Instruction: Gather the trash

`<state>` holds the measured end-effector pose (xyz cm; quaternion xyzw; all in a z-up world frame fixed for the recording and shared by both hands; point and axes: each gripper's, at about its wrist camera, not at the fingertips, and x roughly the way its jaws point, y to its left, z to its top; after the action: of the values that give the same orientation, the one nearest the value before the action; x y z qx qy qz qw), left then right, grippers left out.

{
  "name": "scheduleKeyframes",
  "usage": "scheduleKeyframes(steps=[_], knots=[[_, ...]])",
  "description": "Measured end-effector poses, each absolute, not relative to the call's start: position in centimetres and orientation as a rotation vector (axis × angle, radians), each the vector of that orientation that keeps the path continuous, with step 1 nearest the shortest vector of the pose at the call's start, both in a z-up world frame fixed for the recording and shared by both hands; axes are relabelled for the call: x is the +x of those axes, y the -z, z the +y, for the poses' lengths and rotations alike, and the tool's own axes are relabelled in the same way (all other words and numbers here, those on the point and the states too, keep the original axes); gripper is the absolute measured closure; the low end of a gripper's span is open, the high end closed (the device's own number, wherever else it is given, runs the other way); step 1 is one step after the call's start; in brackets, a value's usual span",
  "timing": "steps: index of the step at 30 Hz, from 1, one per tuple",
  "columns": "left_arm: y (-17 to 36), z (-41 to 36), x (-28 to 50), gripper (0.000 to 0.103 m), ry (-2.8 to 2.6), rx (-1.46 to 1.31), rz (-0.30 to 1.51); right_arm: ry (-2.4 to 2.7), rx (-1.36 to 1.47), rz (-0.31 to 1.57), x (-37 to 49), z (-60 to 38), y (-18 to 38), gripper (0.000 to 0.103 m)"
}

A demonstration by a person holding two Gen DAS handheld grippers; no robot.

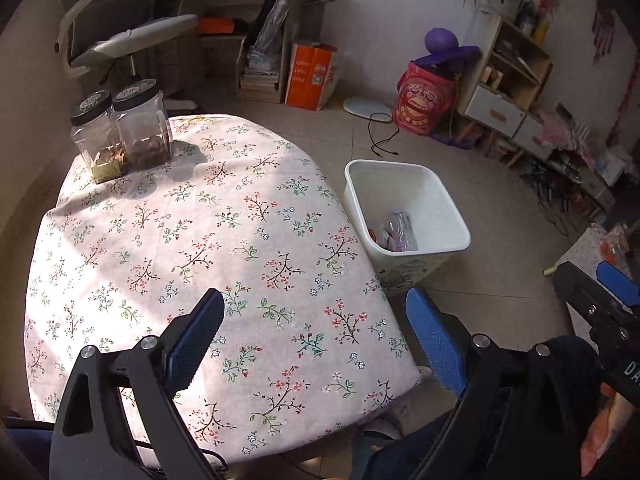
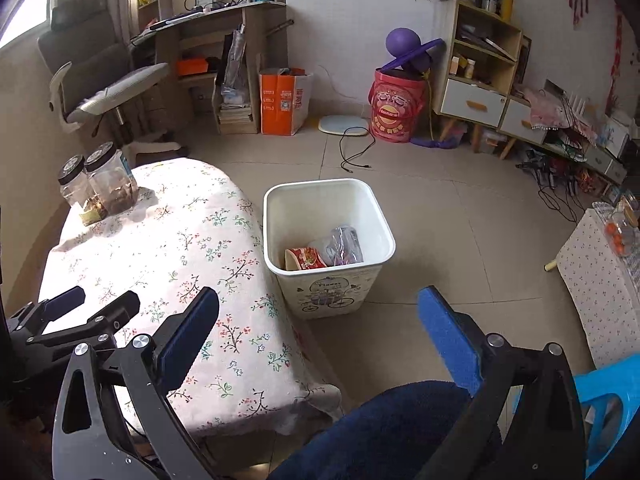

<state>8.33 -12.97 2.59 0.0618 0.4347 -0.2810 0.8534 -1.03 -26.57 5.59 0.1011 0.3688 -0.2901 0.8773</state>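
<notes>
**Inspector A:** Largest first. The tabletop under the floral-print cloth (image 1: 192, 240) carries no loose rubbish that I can see, only two clear plastic jars with black lids (image 1: 120, 132) at its far corner. Beside it on the tiled floor stands the white square plastic waste bin (image 2: 376, 216), already holding the trash: a crumpled clear plastic bottle (image 2: 344, 246) and a red printed paper cup (image 2: 306, 258).

**Inspector B:** Step in hand?

**Inspector A:** I judge the collecting done or close to it. The left gripper (image 1: 316, 332) has its blue-padded fingers spread wide over the tabletop's near edge with nothing between them; the right gripper (image 2: 320, 322) likewise, wide apart and empty, facing the bin.

**Inspector B:** Next move?

**Inspector A:** A check for remaining litter; if there is none, nothing further. The jars look like stored food, not rubbish.

**Inspector B:** Differences between views?

**Inspector A:** The right wrist view shows the bin's contents plainly, cup included, and the bicycle print on its front. The left wrist view shows only the bottle clearly, but more of the tabletop.
</notes>
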Motion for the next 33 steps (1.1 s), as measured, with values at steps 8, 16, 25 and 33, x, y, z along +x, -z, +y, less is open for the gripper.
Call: scheduleKeyframes(steps=[8, 16, 25, 33], knots=[[-3.4, -12.5, 7.6, 0.011, 0.58, 0.14, 0.873, 0.611, 0.202, 0.758, -1.5, -25.7, -5.5, 0.007], [-3.5, -12.7, 7.6, 0.011, 0.568, 0.139, 0.863, 0.638, 0.202, 0.781, -1.3, -26.4, -4.5, 0.007], [-3.4, -12.8, 7.6, 0.011, 0.57, 0.14, 0.861, 0.637, 0.199, 0.783, -1.4, -26.5, -4.4, 0.007], [-3.2, -12.7, 7.4, 0.011, 0.579, 0.147, 0.859, 0.636, 0.2, 0.784, -1.4, -26.4, -4.3, 0.007]])
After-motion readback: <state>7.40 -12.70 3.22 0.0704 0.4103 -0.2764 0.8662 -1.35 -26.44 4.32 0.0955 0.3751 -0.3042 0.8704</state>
